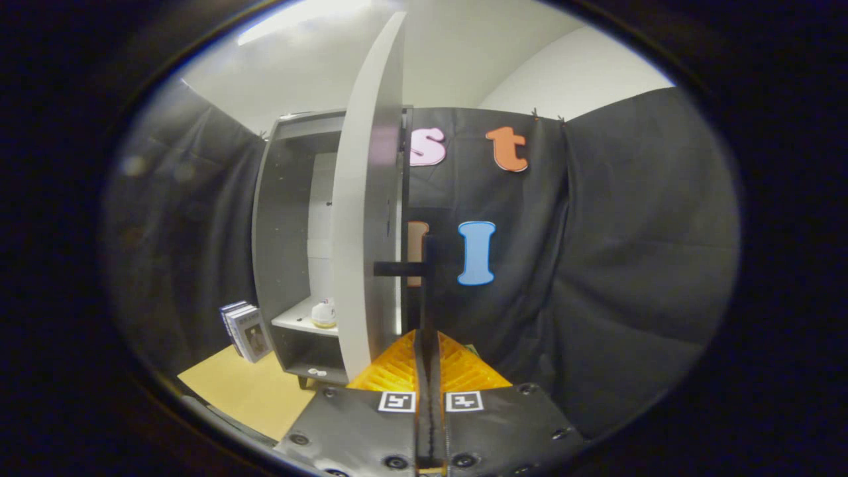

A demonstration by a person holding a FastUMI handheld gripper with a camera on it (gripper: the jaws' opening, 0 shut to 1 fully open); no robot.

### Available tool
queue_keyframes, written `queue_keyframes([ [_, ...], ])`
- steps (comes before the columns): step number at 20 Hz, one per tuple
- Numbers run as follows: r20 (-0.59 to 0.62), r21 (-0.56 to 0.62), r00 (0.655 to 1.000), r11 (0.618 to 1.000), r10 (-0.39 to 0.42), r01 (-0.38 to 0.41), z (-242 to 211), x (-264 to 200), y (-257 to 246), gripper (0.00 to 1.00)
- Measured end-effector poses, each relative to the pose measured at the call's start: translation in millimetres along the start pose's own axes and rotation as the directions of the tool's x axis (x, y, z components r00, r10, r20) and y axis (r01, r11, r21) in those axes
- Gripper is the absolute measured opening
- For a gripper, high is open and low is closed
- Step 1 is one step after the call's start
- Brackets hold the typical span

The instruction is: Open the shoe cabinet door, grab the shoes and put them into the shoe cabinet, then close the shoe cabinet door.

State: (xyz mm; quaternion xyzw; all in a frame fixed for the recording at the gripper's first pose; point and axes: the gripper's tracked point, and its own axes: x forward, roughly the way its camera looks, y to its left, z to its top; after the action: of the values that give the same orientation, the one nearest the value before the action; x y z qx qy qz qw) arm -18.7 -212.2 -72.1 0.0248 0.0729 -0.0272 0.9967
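I see the shoe cabinet (285,218) standing upright against the booth's black cloth wall (629,265), long axis vertical, open front facing toward me and slightly right. Its door (368,199) is swung out, nearly edge-on to the camera, tall axis vertical, free edge pointing at me. A dark bar handle (424,278) runs vertically on the door's right face, with a short stub joining it to the panel.

The door hides the cabinet's right half. On the inner shelf (301,318) sits a small pale shoe (324,313), partly cut off by the door; detail is hard to make out. Something small and pale lies on the bottom board (317,372); I cannot identify it. Books (246,331) lean beside the cabinet on the tan floor (245,391).

The gripper (428,358) is clenched: fingers pressed onto the handle's lower end, only a thin slit between them.
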Motion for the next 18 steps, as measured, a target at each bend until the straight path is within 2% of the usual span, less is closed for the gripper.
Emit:
queue_keyframes([
  [4, 0.017, -0.026, 0.998, 0.998, 0.054, -0.053, 9, -8, -9, 0.03],
  [7, 0.011, -0.059, 0.999, 0.998, 0.03, -0.029, 3, -19, -12, 0.03],
  [11, 0.016, -0.014, 1.0, 1.0, 0.004, -0.004, 10, -50, -7, 0.03],
  [15, 0.028, -0.009, 0.999, 1.0, 0.02, -0.02, 20, -76, 26, 0.03],
  [18, 0.028, -0.009, 0.998, 0.998, 0.061, -0.061, 24, -74, 70, 0.03],
])
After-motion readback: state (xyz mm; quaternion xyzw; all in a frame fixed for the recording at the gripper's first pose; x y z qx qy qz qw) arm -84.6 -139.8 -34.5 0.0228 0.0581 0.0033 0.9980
